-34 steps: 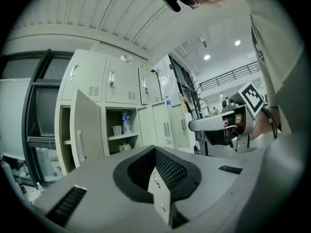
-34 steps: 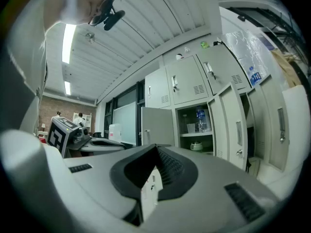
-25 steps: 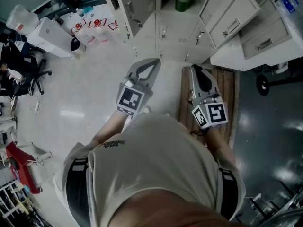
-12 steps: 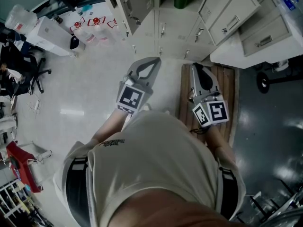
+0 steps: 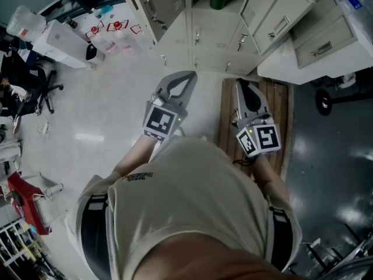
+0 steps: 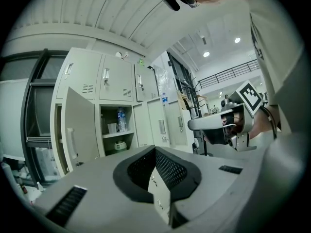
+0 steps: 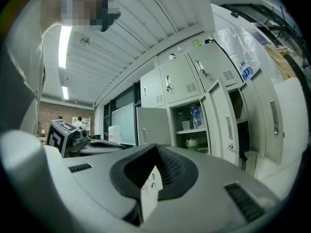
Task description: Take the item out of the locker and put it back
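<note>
Both tool views look level into the open locker (image 6: 116, 135). A water bottle (image 6: 121, 119) and a cup (image 6: 112, 128) stand side by side on its upper shelf, and a green jar (image 6: 120, 145) stands alone on the shelf below. The head view looks steeply down and shows only the jar's green top at the far edge, with the locker's door (image 5: 152, 7) swung out to its left; bottle and cup are hidden there. That view alone shows the floor: a wooden board (image 5: 281, 112) lies below the right tool (image 5: 239, 83).

The left tool (image 5: 189, 74) is to the left of the right one, both well short of the locker. Each tool view catches the other tool off to one side with its marker cube (image 6: 250, 95).

The person holds both tools out in front of the chest, about level, pointing toward the lockers, the left one angled slightly to the right. Each tool's jaws are together at the tips with nothing between them.
</note>
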The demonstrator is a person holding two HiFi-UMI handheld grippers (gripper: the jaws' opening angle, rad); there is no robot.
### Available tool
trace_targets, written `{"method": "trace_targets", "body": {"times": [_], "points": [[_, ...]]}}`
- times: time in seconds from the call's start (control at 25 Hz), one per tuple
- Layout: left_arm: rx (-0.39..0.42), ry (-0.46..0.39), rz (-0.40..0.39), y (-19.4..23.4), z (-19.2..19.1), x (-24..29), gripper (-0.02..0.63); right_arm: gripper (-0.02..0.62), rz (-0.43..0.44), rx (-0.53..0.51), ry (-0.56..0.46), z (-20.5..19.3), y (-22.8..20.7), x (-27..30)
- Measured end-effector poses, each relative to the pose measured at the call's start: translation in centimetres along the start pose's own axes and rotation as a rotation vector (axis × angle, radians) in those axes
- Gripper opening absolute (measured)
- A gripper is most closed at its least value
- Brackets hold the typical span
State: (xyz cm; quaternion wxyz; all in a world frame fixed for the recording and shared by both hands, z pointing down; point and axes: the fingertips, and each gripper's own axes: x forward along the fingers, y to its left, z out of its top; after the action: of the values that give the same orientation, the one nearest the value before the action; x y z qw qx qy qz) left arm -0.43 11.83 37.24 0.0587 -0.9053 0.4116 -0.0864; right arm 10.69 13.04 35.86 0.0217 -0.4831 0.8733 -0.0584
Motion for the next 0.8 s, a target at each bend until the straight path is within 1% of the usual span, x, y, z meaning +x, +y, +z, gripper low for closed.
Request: {"method": "trace_targets", "body": {"times": [0.48,0.8], "points": [[0.028,0.007,0.048,-2.8,0.8,2.3,0.013,0.003,0.03,0.003,-0.025,0.3,-3.8,-2.1],[0.043,0.002,0.085,-3.5,1.1,2.3,0.012,0.003,0.056,-0.001,-0.039,0.4,-4.6,-2.3]]}}
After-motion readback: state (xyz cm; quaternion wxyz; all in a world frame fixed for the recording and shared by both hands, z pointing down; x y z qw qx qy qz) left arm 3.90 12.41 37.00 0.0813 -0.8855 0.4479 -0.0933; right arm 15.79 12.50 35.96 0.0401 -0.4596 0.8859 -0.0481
